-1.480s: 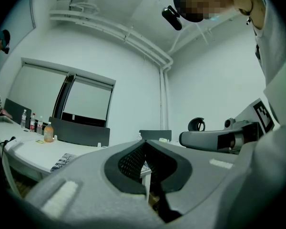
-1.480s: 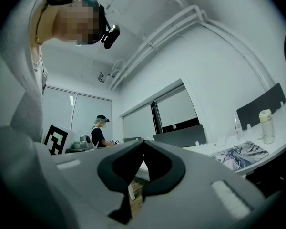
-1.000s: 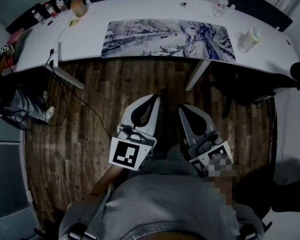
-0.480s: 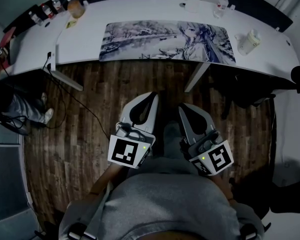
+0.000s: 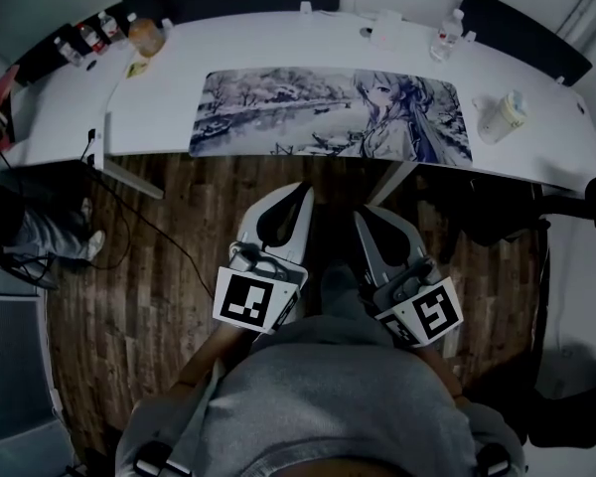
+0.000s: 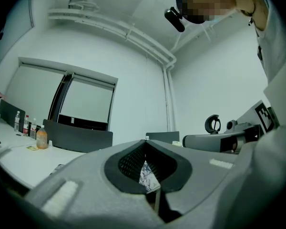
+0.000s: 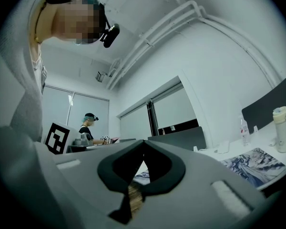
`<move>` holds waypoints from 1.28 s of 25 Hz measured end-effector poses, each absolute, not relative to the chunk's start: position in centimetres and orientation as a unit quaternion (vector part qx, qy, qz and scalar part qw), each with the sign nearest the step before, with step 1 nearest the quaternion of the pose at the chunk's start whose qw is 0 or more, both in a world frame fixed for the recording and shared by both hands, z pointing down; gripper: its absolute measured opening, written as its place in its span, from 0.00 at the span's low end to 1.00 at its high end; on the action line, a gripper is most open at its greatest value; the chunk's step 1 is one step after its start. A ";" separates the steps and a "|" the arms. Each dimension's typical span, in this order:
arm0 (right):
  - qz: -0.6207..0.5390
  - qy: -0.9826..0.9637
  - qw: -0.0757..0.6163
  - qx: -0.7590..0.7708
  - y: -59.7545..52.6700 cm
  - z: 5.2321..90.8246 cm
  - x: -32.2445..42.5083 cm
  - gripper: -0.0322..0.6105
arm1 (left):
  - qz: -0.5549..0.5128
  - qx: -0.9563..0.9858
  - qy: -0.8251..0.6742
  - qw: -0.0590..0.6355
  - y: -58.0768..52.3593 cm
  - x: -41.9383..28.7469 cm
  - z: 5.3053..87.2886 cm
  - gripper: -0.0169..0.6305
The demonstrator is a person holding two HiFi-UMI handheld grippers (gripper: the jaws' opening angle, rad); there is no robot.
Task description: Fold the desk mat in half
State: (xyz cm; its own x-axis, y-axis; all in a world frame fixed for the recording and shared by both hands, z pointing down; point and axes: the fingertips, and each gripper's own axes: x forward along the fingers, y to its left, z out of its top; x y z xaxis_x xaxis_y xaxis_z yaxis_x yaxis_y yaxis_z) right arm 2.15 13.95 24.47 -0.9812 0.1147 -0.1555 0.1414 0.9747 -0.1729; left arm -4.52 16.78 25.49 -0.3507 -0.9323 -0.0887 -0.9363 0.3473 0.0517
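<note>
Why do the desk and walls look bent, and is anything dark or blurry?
Head view: dim, the floor darkest, the desk bowed by the wide lens, yet the print on the desk mat is sharp. Left gripper view: black round rim, ceiling pipes curved, the left gripper close up and slightly soft. Right gripper view: same fisheye rim and bent pipes.
</note>
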 end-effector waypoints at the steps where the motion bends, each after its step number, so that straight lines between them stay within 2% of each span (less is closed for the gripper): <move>1: -0.093 0.991 0.073 0.065 13.2 24.5 1.4 0.05 | 0.046 -0.569 0.820 0.024 16.0 -5.2 25.4 0.02; 32: -0.109 0.987 0.067 0.097 -3.6 24.2 -13.1 0.05 | 0.042 -0.544 0.838 0.009 -0.4 -19.3 25.6 0.02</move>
State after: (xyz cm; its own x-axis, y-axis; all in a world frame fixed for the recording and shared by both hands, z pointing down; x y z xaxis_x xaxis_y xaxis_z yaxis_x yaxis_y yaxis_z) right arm -13.06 -3.57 24.23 -0.9724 0.1763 -0.1528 0.2053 0.9577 -0.2017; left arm -19.35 -0.44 25.57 -0.4091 -0.9105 -0.0601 -0.9120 0.4057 0.0612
